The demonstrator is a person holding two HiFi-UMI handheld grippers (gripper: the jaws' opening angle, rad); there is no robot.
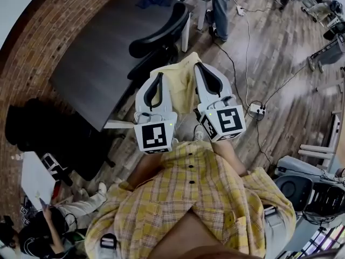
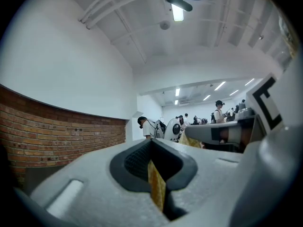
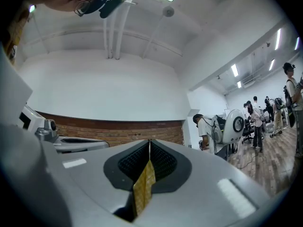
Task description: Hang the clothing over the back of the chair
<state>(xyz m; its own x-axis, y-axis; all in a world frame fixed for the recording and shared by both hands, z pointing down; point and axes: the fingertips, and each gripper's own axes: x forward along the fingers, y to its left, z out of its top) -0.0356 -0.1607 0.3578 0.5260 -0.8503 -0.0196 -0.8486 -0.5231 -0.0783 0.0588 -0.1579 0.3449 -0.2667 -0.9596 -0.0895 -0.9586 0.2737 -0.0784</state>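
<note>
Both grippers point upward and each one is clenched on the yellow checked shirt. In the left gripper view a thin fold of the cloth stands between the closed jaws, and the right gripper view shows the same. In the head view the left gripper and the right gripper are side by side, a little apart, with a strip of cloth between them. The rest of the shirt hangs down from them in front of the person.

I think this hold has a reason. Two pinch points on one edge keep the shirt spread and not bunched, so it can fall as a flat sheet on both sides of a chair back. Holding it high lets the lower part hang free and pass above the backrest.

The shirt is in the air and does not touch the chair. The black chair stands ahead of the grippers, just beside the dark desk. The hanging is not yet done. To my judgement, the next move needs a carry forward over the backrest and then a lowering, before the jaws let go.
</note>
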